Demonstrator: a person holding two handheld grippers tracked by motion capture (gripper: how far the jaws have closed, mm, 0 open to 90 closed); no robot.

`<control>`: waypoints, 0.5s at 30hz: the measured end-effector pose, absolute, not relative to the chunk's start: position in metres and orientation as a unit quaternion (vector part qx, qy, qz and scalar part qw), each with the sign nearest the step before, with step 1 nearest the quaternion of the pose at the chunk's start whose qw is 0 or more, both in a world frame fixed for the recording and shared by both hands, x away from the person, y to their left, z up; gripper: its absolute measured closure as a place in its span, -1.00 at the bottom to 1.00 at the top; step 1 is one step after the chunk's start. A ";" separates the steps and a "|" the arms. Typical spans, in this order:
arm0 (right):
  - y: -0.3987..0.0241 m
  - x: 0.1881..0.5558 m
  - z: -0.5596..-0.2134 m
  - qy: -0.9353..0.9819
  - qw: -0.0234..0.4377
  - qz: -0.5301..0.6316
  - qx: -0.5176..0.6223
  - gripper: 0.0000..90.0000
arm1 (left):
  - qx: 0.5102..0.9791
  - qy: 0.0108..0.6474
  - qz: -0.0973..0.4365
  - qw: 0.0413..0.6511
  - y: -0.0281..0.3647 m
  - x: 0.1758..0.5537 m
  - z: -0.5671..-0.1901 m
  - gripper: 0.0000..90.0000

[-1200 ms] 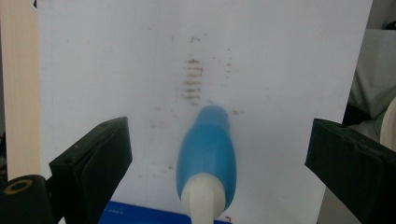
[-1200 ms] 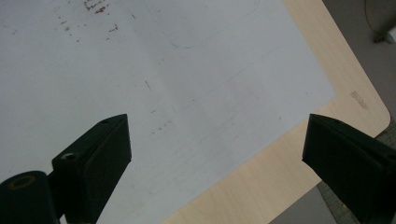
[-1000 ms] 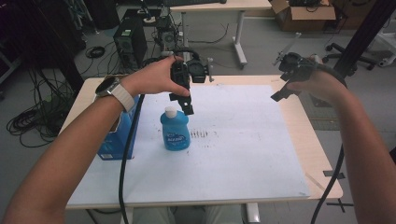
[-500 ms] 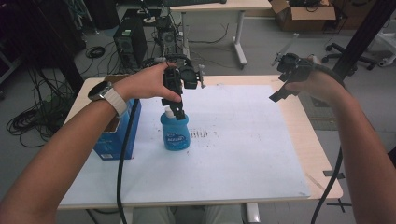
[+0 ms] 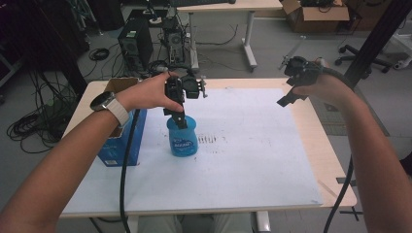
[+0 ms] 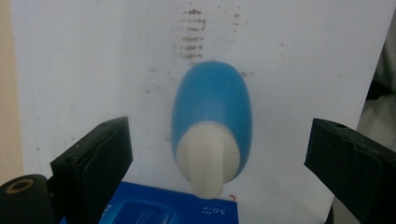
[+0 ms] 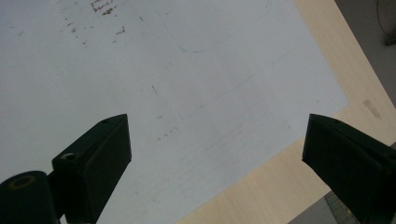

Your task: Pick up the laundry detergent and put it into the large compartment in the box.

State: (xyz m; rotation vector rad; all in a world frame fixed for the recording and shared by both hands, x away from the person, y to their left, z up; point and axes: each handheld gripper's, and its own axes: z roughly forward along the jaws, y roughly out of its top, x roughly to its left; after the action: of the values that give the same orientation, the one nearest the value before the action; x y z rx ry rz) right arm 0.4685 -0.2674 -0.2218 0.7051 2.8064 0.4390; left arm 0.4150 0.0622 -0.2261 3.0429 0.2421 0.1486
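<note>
On the worktop (image 5: 291, 189), covered by a white sheet (image 5: 252, 150), we see a blue bottle (image 5: 182, 137) with a white cap (image 6: 208, 161) standing upright, just beside a blue box (image 5: 119, 141) at the left edge. Directly above the bottle we find the left tongs (image 5: 179, 118), jaws spread wide and apart from the cap. Farther right, the right tongs (image 5: 290, 96) hover over the sheet's edge, jaws likewise spread, holding nothing.

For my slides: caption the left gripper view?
Open left gripper poised over a blue bottle on the white mat.
</note>
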 end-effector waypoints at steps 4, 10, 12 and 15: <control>-0.266 0.469 -0.223 0.954 0.106 0.149 0.238 -0.82 | 0.995 0.078 0.044 0.036 0.064 0.416 -0.233 -0.85; -0.264 0.469 -0.224 0.955 0.105 0.147 0.237 -0.82 | 0.996 0.079 0.042 0.027 0.067 0.417 -0.245 -0.85; -0.263 0.470 -0.225 0.955 0.104 0.146 0.237 -0.82 | 0.996 0.077 0.040 0.024 0.067 0.417 -0.248 -0.85; -0.263 0.470 -0.227 0.955 0.103 0.145 0.237 -0.82 | 0.996 0.077 0.037 0.023 0.067 0.418 -0.253 -0.85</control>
State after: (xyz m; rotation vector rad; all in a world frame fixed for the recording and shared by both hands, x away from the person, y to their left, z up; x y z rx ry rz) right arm 0.4701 -0.2628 -0.2265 0.7009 2.8192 0.4268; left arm 0.4178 0.0669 -0.2528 3.0835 0.2379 0.1155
